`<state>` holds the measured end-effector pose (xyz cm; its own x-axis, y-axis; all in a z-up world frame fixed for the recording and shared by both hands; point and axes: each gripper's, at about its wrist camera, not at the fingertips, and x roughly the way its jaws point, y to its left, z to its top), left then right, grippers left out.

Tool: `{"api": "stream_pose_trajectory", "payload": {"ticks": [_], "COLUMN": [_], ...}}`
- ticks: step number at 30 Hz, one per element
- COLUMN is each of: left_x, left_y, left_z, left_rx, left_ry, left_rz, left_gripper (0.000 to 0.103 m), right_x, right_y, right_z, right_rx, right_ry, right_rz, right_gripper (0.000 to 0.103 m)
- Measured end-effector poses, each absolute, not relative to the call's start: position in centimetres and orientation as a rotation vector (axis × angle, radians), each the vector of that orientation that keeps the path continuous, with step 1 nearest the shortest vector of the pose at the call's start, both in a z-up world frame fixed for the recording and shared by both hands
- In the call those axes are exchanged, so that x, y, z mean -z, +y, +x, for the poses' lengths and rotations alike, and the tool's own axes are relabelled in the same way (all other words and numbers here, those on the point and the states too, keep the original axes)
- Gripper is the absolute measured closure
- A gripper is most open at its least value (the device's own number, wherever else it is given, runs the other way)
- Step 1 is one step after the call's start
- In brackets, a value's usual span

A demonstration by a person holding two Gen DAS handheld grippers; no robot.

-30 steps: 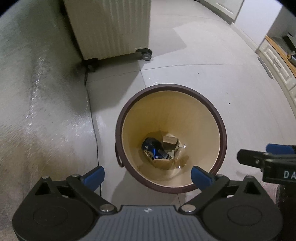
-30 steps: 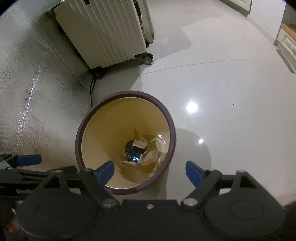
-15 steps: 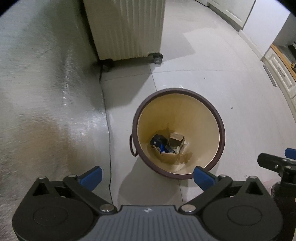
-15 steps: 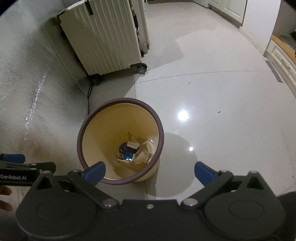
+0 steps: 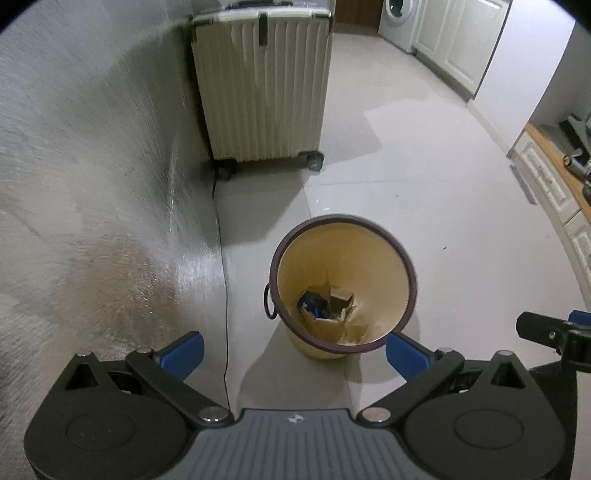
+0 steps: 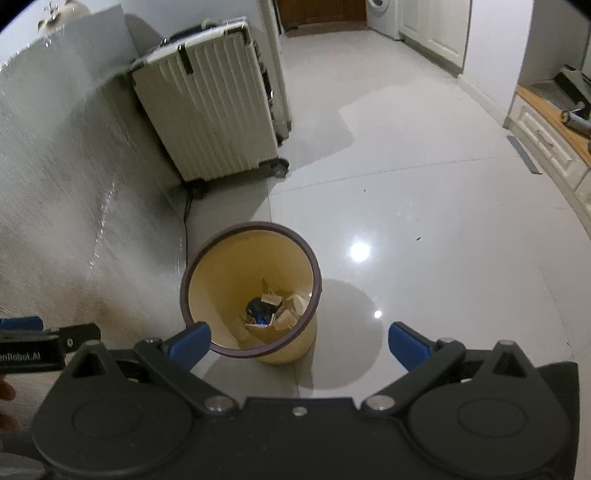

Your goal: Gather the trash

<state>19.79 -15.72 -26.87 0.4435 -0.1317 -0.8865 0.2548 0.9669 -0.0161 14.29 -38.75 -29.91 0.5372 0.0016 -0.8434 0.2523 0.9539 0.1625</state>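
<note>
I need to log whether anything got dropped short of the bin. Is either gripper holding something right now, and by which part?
Nothing is held. The left gripper and right gripper both stand open and empty above the bin.

Dim indoor light, glare on the glossy floor (image 6: 360, 252), fisheye-bent edges.

A cream ribbed suitcase (image 5: 263, 88) stands upright on dark caster wheels (image 5: 314, 159) against a silvery textured wall (image 5: 92, 177), and a thin black cable (image 5: 221, 280) runs along the foot of that wall over the glossy pale tiled floor (image 6: 424, 229). Far back a white washing machine (image 5: 397, 18) sits beside white cabinet doors (image 5: 458, 40). At the right edge stands a low white drawer unit (image 6: 543, 136) with a wooden top (image 6: 554, 110) that carries a few objects too small to tell.
</note>
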Motion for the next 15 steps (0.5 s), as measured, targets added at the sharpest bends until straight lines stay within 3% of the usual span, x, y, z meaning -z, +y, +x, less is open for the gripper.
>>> {"api": "stream_pose_trajectory", "payload": {"ticks": [15], "left_x": [16.4], "left_y": [-14.4], "left_z": [12.7], "left_rx": [0.246], "left_ry": [0.876], "left_rz": [0.111], "left_gripper": [0.0], "right_x": [20.0], "right_y": [-38.0], "right_z": [7.0], "right_rx": [0.181], "right_ry": [0.846], "right_rz": [0.23], "right_gripper": [0.0]}}
